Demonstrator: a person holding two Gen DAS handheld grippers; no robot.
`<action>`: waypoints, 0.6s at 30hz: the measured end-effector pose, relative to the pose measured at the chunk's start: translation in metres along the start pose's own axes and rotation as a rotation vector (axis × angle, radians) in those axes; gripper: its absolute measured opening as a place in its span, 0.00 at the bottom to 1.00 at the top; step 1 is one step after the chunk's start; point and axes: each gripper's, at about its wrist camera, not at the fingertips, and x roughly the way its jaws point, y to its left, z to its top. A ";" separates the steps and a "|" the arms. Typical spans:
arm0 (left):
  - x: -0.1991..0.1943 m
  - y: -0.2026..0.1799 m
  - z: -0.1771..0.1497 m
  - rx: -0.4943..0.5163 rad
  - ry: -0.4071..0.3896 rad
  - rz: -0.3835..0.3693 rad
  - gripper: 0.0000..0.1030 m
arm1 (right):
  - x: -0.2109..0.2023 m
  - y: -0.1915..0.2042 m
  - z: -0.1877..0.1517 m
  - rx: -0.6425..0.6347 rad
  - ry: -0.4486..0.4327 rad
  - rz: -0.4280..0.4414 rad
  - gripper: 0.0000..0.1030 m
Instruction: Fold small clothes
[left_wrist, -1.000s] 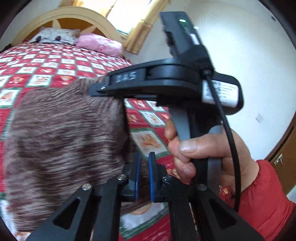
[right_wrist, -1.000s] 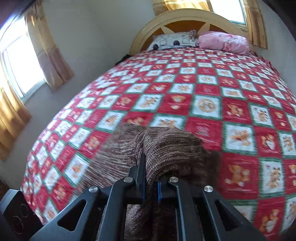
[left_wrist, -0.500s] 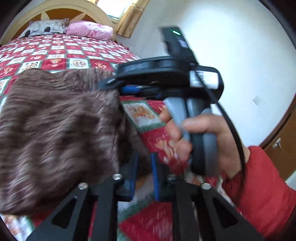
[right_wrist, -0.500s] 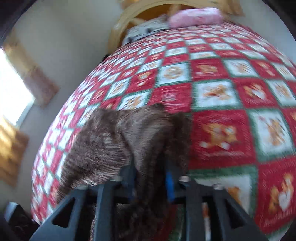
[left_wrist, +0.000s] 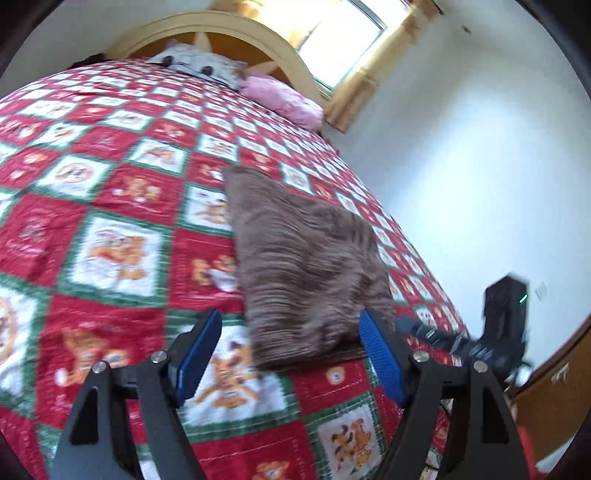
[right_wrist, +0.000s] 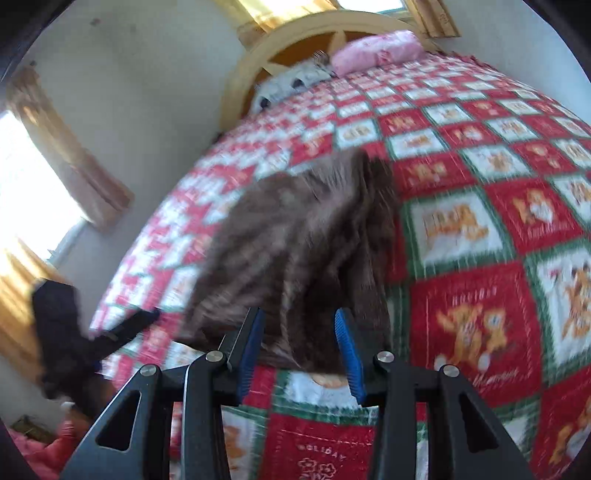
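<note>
I see the brown knitted garment (left_wrist: 306, 266) lying folded on the bed's red patchwork quilt (left_wrist: 110, 206), centre of both frames. My left hand-held gripper (left_wrist: 291, 354) is released, jaws spread wide around the garment's near edge. My right hand-held gripper (right_wrist: 301, 354) is released too, just before the cloth (right_wrist: 306, 240).

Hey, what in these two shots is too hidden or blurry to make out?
- Brown knit garment: motion blur in both views; its type and fold layers are unreadable.
- Its near edge: right wrist view, hidden behind the open right tool.
- Left tool: right wrist view, a dark smear.
</note>
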 end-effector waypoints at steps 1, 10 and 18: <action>-0.004 0.003 0.000 0.002 -0.011 0.010 0.77 | 0.007 -0.001 -0.004 0.011 0.014 -0.005 0.41; -0.003 0.014 -0.001 0.009 -0.012 0.065 0.77 | 0.028 0.012 -0.011 -0.069 0.055 -0.006 0.08; 0.003 0.003 0.001 0.098 0.002 0.110 0.77 | -0.010 -0.010 -0.004 -0.129 0.088 -0.095 0.07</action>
